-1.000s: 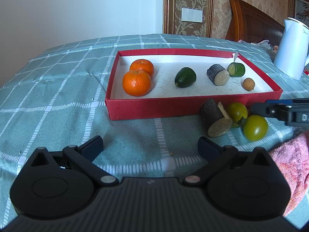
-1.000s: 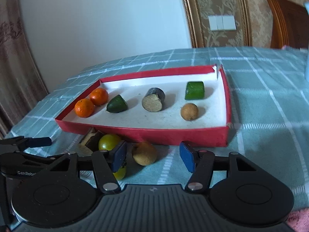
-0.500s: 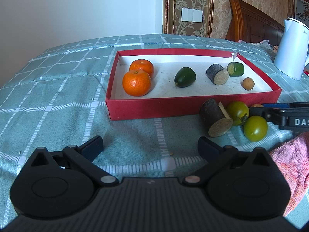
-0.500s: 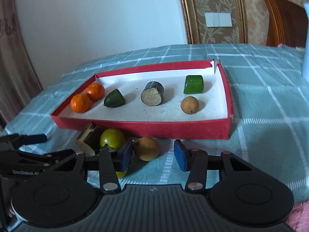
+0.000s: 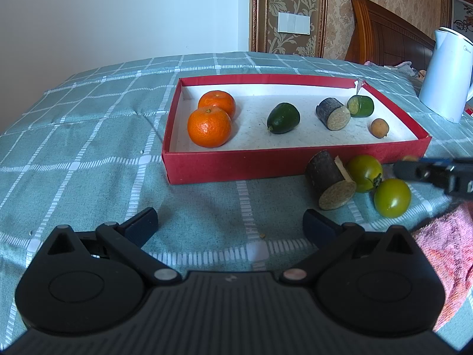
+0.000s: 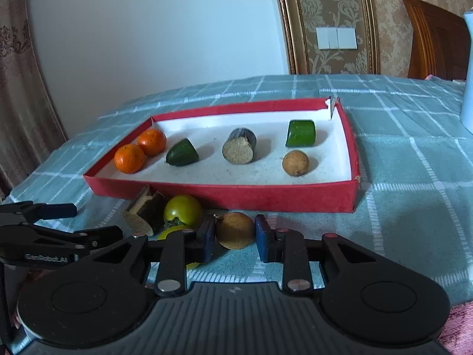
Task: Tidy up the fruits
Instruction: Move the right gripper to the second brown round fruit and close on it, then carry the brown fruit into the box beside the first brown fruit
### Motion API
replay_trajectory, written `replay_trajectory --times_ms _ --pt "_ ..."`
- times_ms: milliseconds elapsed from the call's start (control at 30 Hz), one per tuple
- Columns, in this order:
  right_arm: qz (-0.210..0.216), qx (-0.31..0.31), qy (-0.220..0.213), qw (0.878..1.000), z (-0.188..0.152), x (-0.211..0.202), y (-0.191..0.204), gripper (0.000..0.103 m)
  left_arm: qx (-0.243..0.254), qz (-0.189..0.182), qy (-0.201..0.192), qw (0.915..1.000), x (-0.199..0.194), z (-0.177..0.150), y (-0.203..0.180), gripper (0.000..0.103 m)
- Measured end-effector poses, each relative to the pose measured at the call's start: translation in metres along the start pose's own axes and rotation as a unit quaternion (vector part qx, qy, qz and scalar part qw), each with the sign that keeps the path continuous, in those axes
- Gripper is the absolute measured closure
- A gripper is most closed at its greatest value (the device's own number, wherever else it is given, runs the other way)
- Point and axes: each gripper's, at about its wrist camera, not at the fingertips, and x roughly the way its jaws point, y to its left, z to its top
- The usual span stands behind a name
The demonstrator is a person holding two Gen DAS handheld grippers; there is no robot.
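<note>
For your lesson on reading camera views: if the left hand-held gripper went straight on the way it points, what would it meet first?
Probably the bare checked tablecloth, short of the red box; depth is unclear. The left hand-held gripper is open, nothing between its fingers.

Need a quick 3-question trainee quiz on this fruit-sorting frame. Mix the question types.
1. True or false: the right tongs are shut on the brown round fruit.
2. How many oranges lie in the red box?
3. The two green tomatoes are: A) in the box, B) on the cloth in front of the box, C) in the left tongs.

Key: 1 true; 2 two; 3 B.
</note>
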Motion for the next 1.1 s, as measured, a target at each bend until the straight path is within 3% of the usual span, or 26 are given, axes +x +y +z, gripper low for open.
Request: replay_trajectory --times_ms 400,667,1100 --pt "-0.032 -0.031 -0.052 0.998 0.034 -0.005 -0.004 0.075 0.000 0.000 0.000 1.0000 0.000 0.000 0.000 0.000" --pt "-0.044 -0.062 -0.039 0.996 0.049 0.025 0.002 0.075 0.000 0.000 0.000 1.0000 0.000 0.000 0.000 0.000" --pt "-0.058 -0.086 -0.010 0.995 0.046 0.059 0.006 0.075 0.000 0.000 0.000 1.0000 0.001 0.000 0.000 0.000"
